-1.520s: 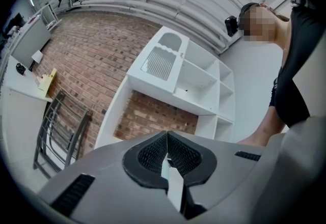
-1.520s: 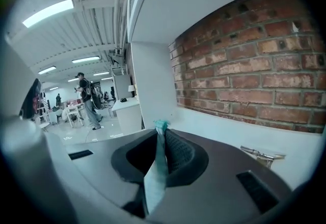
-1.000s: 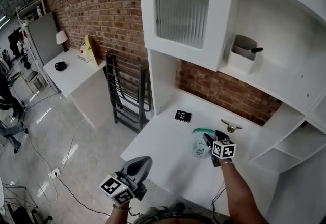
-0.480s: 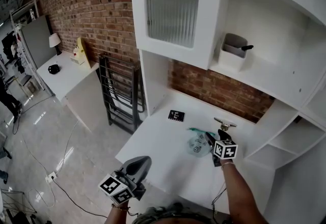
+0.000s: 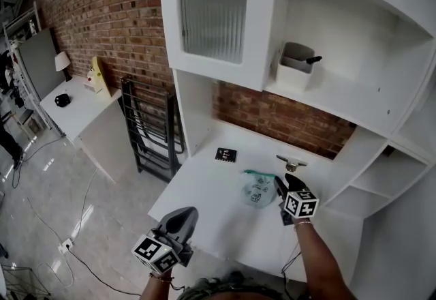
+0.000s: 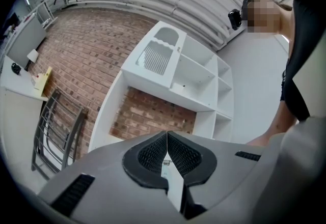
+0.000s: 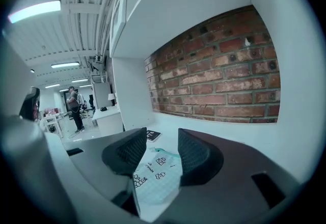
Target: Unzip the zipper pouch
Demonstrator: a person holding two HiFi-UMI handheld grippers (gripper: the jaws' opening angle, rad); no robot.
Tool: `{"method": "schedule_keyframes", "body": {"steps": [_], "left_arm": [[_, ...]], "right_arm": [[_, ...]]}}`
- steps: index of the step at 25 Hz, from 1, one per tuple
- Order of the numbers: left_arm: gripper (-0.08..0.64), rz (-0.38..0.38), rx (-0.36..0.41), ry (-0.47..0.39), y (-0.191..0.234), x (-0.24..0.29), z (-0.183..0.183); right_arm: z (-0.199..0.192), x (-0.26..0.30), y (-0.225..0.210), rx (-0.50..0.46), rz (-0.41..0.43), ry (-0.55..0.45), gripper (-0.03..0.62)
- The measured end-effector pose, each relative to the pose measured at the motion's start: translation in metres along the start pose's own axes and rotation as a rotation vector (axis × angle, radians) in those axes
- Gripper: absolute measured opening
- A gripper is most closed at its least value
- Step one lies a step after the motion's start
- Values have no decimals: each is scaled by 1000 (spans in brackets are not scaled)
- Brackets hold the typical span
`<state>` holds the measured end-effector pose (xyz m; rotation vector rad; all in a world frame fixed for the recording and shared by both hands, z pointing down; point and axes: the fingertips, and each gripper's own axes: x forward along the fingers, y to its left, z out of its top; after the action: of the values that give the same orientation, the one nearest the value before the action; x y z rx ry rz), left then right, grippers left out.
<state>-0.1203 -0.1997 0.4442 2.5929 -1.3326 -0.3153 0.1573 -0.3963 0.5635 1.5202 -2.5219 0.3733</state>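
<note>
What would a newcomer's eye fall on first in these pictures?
The pale printed pouch with its teal zip lies on the white desk before the red brick wall. The right gripper hovers beside it, fingers apart, just closing, gripping nothing; the left gripper hangs shut near the desk's front edge.

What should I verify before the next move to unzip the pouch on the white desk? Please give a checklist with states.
1. The pale translucent plastic pouch with teal zipper lies flat on the white desk: ok.
2. The right gripper has jaws apart, just been closing; pouch shows between them, not pinched: ok.
3. The left gripper is shut, near the desk's front edge, away from the pouch: not ok for bracing.
4. Zipper pull's place: cannot tell.
5. Small black square card and silvery metal piece lie apart from the pouch: ok.
</note>
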Motion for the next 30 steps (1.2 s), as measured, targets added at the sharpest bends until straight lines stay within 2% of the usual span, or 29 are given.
{"method": "schedule_keyframes", "body": {"steps": [3,6,8,16,19,21,23,30], "left_arm": [[5,4,21,-25,-4,5,6],[5,17,59,-8,-7,9,4],[5,22,70,4,-7,11,-2],[5,-11,61,-10,-24,25,-7],[5,-9,96,18,-25,29,-13],[5,-8,99,5,-29,31,-11],[5,-9,90,-13,-32,33,-8],[5,0,140,-21,-41,34,-3]], "right_arm": [[7,-15,1,-22,-15,-31,126],[14,-33,-1,-42,-72,-75,25],[17,-44,0,-45,-94,-99,2],[35,-96,14,28,-137,-212,0],[51,-116,23,61,-136,-264,0],[61,-127,30,63,-134,-293,0],[67,-137,37,57,-134,-312,0],[78,-172,63,-51,-159,-342,0]]}}
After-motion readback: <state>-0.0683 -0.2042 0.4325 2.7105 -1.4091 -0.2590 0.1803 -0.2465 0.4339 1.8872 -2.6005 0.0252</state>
